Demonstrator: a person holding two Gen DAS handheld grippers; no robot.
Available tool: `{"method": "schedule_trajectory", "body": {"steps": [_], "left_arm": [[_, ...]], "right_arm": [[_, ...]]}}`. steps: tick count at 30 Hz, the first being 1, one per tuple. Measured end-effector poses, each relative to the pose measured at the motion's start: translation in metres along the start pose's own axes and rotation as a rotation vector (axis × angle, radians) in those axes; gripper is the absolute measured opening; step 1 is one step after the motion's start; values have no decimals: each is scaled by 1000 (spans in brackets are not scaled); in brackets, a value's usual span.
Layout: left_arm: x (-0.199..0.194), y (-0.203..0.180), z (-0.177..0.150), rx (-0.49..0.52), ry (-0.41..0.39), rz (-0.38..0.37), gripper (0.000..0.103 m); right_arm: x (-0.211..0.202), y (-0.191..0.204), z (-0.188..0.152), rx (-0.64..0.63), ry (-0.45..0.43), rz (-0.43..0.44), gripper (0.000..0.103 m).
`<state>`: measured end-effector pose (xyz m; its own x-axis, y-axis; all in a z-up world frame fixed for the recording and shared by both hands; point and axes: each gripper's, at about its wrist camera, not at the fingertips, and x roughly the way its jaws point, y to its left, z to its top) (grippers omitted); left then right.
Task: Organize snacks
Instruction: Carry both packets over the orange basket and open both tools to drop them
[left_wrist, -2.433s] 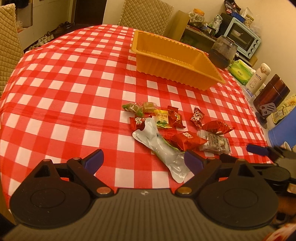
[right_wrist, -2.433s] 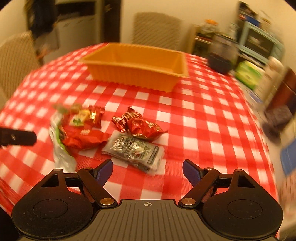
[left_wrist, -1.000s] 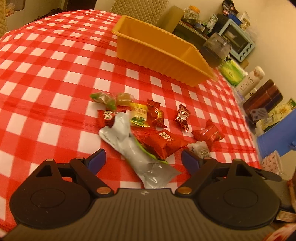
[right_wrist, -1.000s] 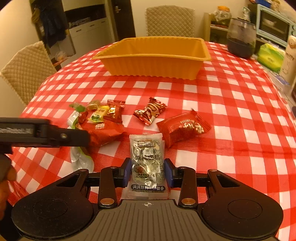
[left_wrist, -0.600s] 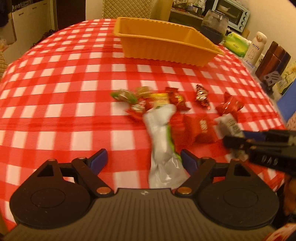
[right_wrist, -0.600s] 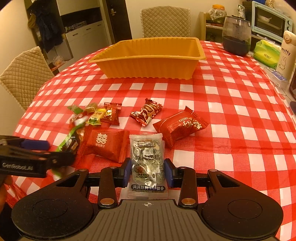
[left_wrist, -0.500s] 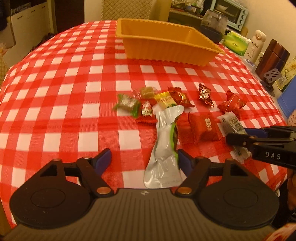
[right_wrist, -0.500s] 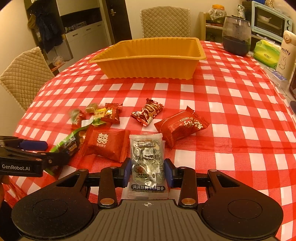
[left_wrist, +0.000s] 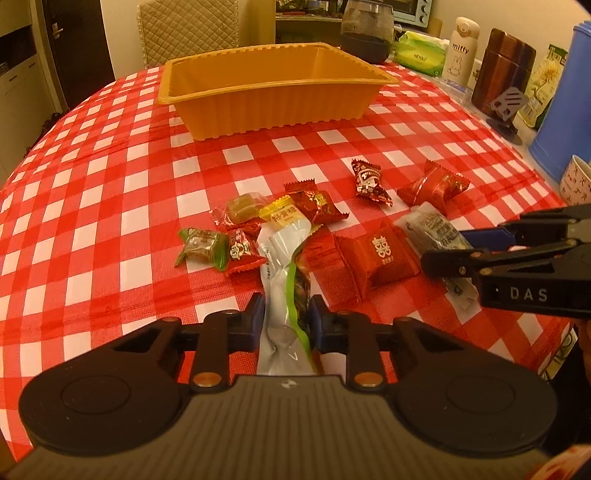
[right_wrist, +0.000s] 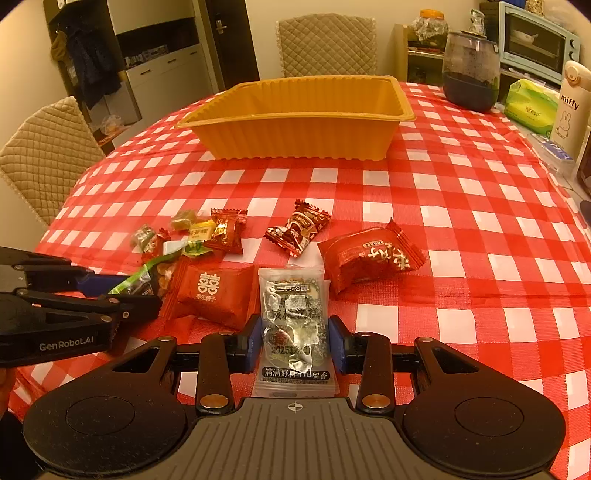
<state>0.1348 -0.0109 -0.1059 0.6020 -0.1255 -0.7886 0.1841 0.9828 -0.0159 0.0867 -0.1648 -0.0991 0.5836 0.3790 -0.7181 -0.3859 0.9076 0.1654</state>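
The left hand-held gripper (left_wrist: 286, 321) is closing its jaws on a long silver pouch with a green stripe (left_wrist: 284, 280), which sits between the pads. The pouch's long axis runs from 6 o'clock up toward 12 o'clock in the left wrist view, its far end among the small sweets. The right hand-held gripper (right_wrist: 291, 345) is clamped narrowly on one clear packet with a silvery printed filling (right_wrist: 293, 321); that packet also points from 6 to 12 o'clock, straight away from the camera.

Both packets are low over a table covered with a red and white checked cloth (right_wrist: 480, 221). At 12 o'clock stands one orange ribbed tray (right_wrist: 295, 136), its long side across the view, nothing visible inside it.

Loose on the cloth between the grippers and the tray:
- one flat red packet with a white double character (right_wrist: 216, 291), just left of the clear packet
- one larger red pillow packet (right_wrist: 369, 258) at 1 o'clock
- one dark red twisted sweet (right_wrist: 297, 227) at 12 o'clock
- a cluster of about five small sweets (left_wrist: 255, 225) in red, yellow, amber and green, at 11 o'clock.
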Motion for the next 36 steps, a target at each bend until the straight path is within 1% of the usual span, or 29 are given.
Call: {"method": "schedule_trajectory", "body": {"steps": [3, 8, 15, 19, 26, 30, 36], "left_arm": [[-3, -1, -2, -3, 6, -4, 22], [-16, 1, -3, -29, -13, -14, 22], [-36, 9, 14, -56, -69, -21, 22], [-39, 18, 35, -65, -102, -36, 22], [-34, 42, 91, -58, -184, -36, 22], [-24, 56, 123, -60, -226, -27, 22], [4, 75, 161, -86, -243, -53, 22]], "right_arm": [[-2, 2, 3, 7, -10, 4, 38], [-7, 10, 9, 3, -43, 2, 38], [-15, 12, 21, 40, -90, -10, 38], [-19, 13, 36, 51, -128, -22, 38], [-17, 12, 83, 52, -224, -60, 38], [-8, 9, 113, 62, -266, -87, 38], [14, 4, 156, 71, -298, -106, 38]]}}
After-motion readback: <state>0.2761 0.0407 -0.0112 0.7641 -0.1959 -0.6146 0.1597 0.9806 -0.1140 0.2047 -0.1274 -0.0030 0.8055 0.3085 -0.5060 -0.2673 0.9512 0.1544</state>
